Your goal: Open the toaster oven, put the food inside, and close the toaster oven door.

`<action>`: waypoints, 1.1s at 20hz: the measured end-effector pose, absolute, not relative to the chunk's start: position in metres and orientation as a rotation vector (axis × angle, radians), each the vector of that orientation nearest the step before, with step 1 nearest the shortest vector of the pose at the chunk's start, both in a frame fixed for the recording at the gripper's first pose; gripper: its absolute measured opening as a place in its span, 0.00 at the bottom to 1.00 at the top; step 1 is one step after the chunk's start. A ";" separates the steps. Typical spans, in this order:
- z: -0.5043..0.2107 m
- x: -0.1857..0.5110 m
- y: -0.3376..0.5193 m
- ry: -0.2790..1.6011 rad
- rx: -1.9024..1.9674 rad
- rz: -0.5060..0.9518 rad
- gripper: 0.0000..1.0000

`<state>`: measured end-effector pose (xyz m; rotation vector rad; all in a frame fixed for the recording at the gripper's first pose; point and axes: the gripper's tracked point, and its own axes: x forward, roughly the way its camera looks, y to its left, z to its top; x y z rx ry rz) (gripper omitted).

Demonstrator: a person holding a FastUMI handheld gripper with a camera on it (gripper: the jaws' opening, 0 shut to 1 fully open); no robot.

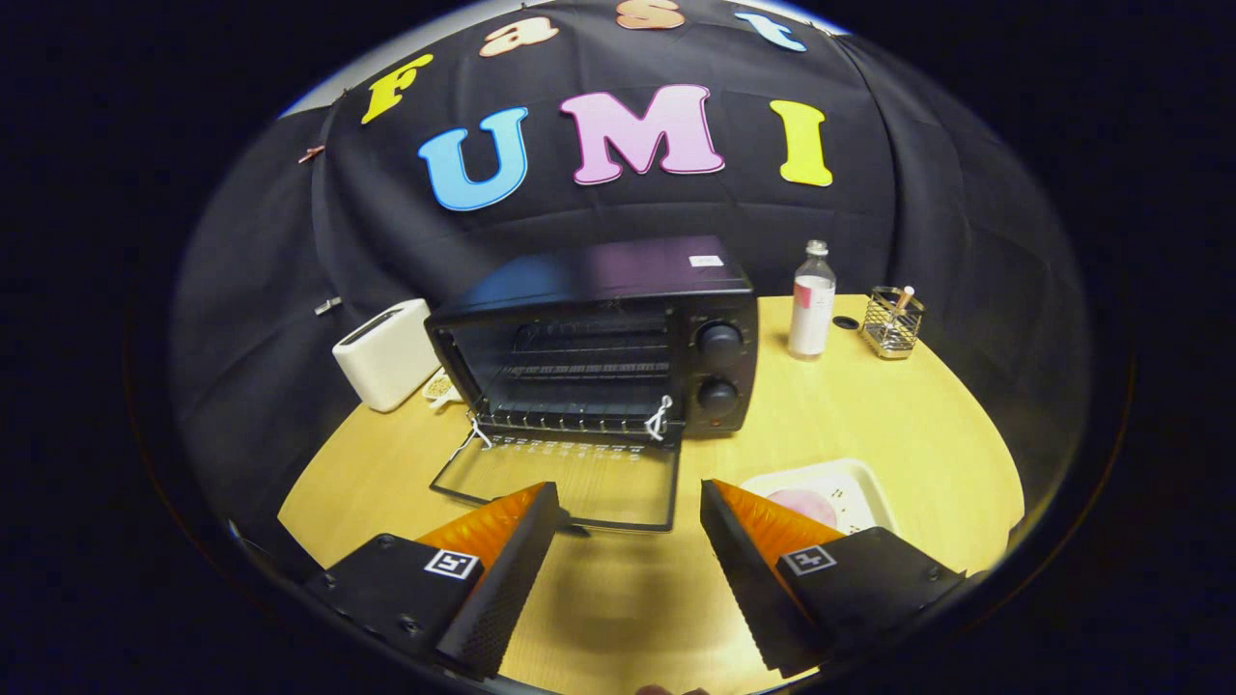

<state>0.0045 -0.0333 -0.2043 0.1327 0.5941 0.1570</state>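
At the centre of the frame, on the round wooden desk (869,425), stands the black toaster oven (603,333) with its glass door (560,483) already dropped flat toward the camera, so the wire rack (589,372) and the dark cavity are exposed. That settles step 1 of the task as done, judging by how the door lies. Step 2 looks not yet begun: the food (803,504), a pinkish round piece, sits on a white tray (869,487) at the lower right of the frame, just beyond the right finger and partly hidden behind it, well to the right of the open door. The gripper (632,550) hangs over the desk in the lower middle of the frame with its 2 fingers spread wide and nothing between them but bare wood; the door's front edge lies just ahead of the left finger. What remains, as I read it, is to pick the food from the tray, carry it left onto the rack, then lift the door shut. Elsewhere, a white toaster (386,362) stands left of the oven, and a clear bottle (812,304) and a small wire basket (891,323) stand at the upper right of the desk, clear of the work.
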 end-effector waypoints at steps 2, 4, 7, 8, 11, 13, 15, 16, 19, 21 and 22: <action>-0.199 0.007 -0.057 0.628 0.191 0.152 1.00; -0.197 0.010 -0.083 0.655 0.241 0.135 1.00; -0.207 0.014 -0.120 0.714 0.302 0.108 0.99; -0.211 0.016 -0.130 0.733 0.320 0.102 0.99; -0.225 0.021 -0.158 0.761 0.351 0.104 0.99; -0.238 0.021 -0.172 0.786 0.369 0.120 0.99; -0.254 0.020 -0.189 0.814 0.378 0.109 0.99; -0.263 0.019 -0.199 0.830 0.374 0.096 0.99; -0.280 0.018 -0.222 0.857 0.365 0.063 0.99; -0.294 0.017 -0.235 0.879 0.342 0.040 0.99; -0.300 0.016 -0.239 0.892 0.333 0.036 0.99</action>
